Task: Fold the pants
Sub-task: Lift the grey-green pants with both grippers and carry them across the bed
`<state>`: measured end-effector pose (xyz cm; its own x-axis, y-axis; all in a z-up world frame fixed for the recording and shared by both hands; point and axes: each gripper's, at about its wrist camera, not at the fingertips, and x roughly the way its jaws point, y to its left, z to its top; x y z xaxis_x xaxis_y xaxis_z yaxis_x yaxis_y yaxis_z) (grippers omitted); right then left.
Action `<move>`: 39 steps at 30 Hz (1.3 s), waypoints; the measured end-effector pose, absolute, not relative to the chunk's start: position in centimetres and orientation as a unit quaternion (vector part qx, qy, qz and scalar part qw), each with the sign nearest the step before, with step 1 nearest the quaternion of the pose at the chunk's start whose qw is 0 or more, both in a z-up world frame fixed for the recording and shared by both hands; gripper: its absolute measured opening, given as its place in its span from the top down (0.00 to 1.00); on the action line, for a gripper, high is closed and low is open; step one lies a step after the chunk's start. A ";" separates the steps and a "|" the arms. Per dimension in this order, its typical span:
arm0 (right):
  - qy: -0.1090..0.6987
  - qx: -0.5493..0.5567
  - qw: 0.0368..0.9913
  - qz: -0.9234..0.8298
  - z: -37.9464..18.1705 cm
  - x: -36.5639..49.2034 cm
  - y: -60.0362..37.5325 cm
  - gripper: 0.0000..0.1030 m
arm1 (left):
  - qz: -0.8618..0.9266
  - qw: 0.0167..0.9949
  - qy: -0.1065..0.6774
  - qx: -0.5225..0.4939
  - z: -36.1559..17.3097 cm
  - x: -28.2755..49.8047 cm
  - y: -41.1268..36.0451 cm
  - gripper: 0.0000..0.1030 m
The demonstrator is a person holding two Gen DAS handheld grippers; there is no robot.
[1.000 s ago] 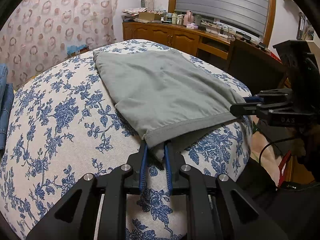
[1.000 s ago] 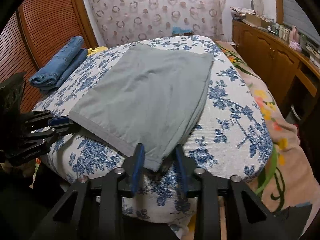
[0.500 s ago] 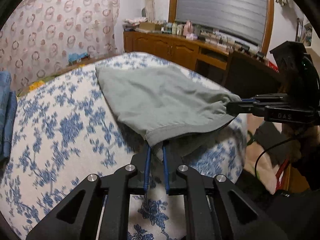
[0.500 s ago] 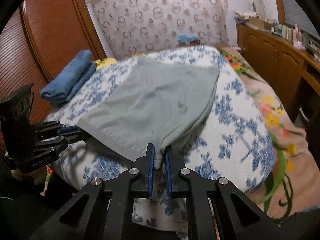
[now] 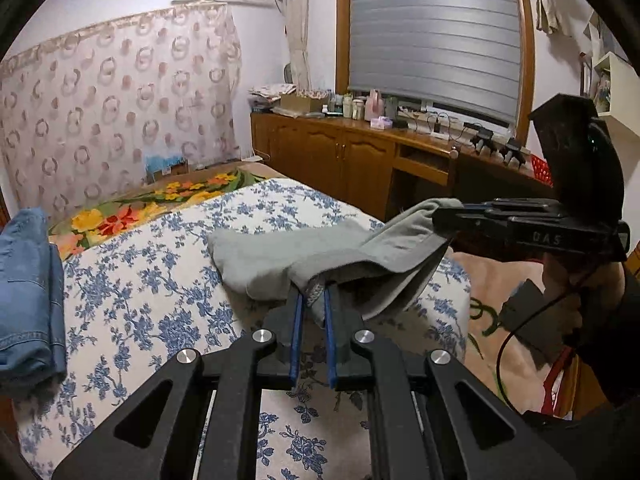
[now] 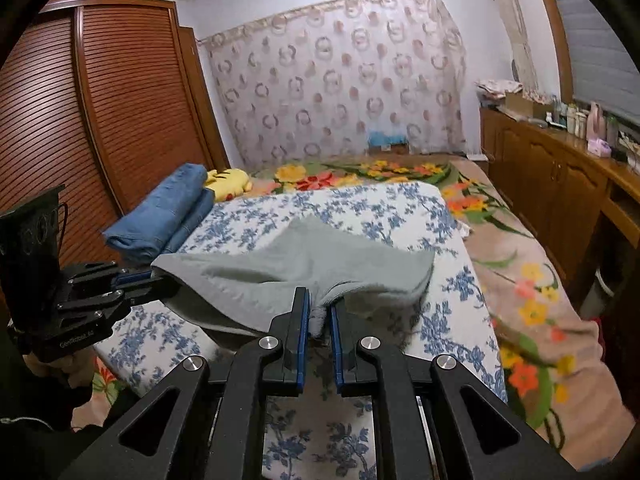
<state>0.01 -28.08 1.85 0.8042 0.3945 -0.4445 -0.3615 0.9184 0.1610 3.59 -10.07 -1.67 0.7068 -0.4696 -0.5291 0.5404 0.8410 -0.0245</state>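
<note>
The left claw (image 5: 312, 308) and right claw (image 6: 319, 312) are each clamping a near corner of the grey pants (image 6: 304, 264), which are sagging between them above the blue-floral bed cover (image 5: 140, 292). Folded jeans (image 6: 160, 216) are lying beside a yellow plush toy (image 6: 228, 180) at the wardrobe (image 6: 100, 120) side. The claws are hiding the pinched edges; the pants' far end is resting on the cover.
</note>
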 end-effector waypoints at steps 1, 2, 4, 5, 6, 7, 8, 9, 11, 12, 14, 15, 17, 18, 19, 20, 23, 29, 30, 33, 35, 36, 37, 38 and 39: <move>0.240 0.033 0.949 0.200 1.9 -0.2 -28.0 0.91 | -0.272 0.923 0.264 0.068 -1.4 3.4 -10.0 0.90; 0.238 0.032 0.949 0.202 1.9 -0.3 -27.8 0.91 | -0.271 0.924 0.262 0.068 -1.2 3.4 -10.0 0.90; 0.234 0.030 0.950 0.204 2.0 -0.5 -27.7 0.91 | -0.269 0.926 0.258 0.067 -0.8 3.2 -9.8 0.90; 0.232 0.028 0.950 0.205 2.1 -0.5 -27.6 0.91 | -0.268 0.926 0.256 0.067 -0.6 3.2 -9.7 0.90; 0.231 0.026 0.951 0.206 2.1 -0.1 -27.7 0.91 | -0.267 0.927 0.255 0.067 -0.6 3.3 -9.7 0.90; 0.230 0.023 0.951 0.206 2.1 0.1 -27.7 0.91 | -0.266 0.927 0.255 0.067 -0.6 3.5 -9.5 0.90; 0.229 0.020 0.951 0.207 2.2 0.4 -27.6 0.91 | -0.264 0.928 0.256 0.066 -0.7 3.6 -9.5 0.90; 0.229 0.019 0.951 0.209 2.1 0.8 -27.6 0.91 | -0.261 0.928 0.259 0.065 -0.8 3.9 -9.5 0.90; 0.235 0.018 0.949 0.211 1.4 1.7 -27.4 0.91 | -0.259 0.926 0.268 0.062 -1.4 4.6 -9.4 0.90; 0.240 0.017 0.947 0.212 1.2 2.2 -27.4 0.91 | -0.257 0.925 0.273 0.062 -1.8 4.9 -9.4 0.90; 0.251 0.018 0.944 0.213 0.3 3.2 -27.2 0.91 | -0.255 0.923 0.282 0.061 -2.5 5.4 -9.4 0.90; 0.257 0.019 0.942 0.215 -0.1 3.7 -27.1 0.91 | -0.254 0.922 0.287 0.059 -2.9 5.8 -9.4 0.90; 0.271 0.022 0.938 0.217 -0.9 4.9 -27.0 0.91 | -0.251 0.920 0.296 0.056 -3.5 6.4 -9.3 0.90; 0.276 0.024 0.936 0.218 -0.9 5.5 -27.0 0.91 | -0.249 0.919 0.300 0.054 -3.8 6.8 -9.2 0.90; 0.279 0.024 0.935 0.219 -1.1 6.0 -27.0 0.91 | -0.248 0.919 0.302 0.053 -3.9 7.0 -9.2 0.90; 0.283 0.023 0.933 0.220 -1.2 6.6 -26.9 0.91 | -0.246 0.919 0.305 0.051 -4.0 7.4 -9.1 0.90; 0.290 0.018 0.930 0.224 -1.1 8.5 -26.7 0.91 | -0.241 0.918 0.312 0.049 -4.2 8.7 -9.0 0.90; 0.295 -0.008 0.927 0.231 -0.1 11.7 -25.8 0.91 | -0.236 0.915 0.322 0.051 -4.1 11.9 -9.1 0.91; 0.294 -0.011 0.926 0.235 0.3 12.0 -25.7 0.91 | -0.234 0.917 0.320 0.050 -3.9 12.5 -8.9 0.91; 0.280 -0.032 0.929 0.240 2.2 13.7 -25.0 0.91 | -0.227 0.923 0.306 0.052 -2.3 14.6 -8.5 0.91; 0.263 -0.047 0.933 0.241 4.0 15.1 -24.5 0.91 | -0.220 0.929 0.291 0.054 -0.8 16.1 -8.0 0.91; 0.252 -0.053 0.936 0.241 5.0 15.9 -24.2 0.91 | -0.217 0.932 0.285 0.055 -0.2 16.8 -7.8 0.91; 0.241 -0.060 0.938 0.241 6.1 16.8 -23.9 0.91 | -0.212 0.935 0.279 0.056 0.5 17.7 -7.5 0.91; 0.232 -0.065 0.940 0.240 7.0 17.8 -23.5 0.91 | -0.207 0.937 0.274 0.060 1.2 18.7 -7.2 0.91; 0.224 -0.067 0.943 0.239 7.9 18.8 -23.1 0.91 | -0.200 0.940 0.269 0.063 1.8 19.6 -6.9 0.91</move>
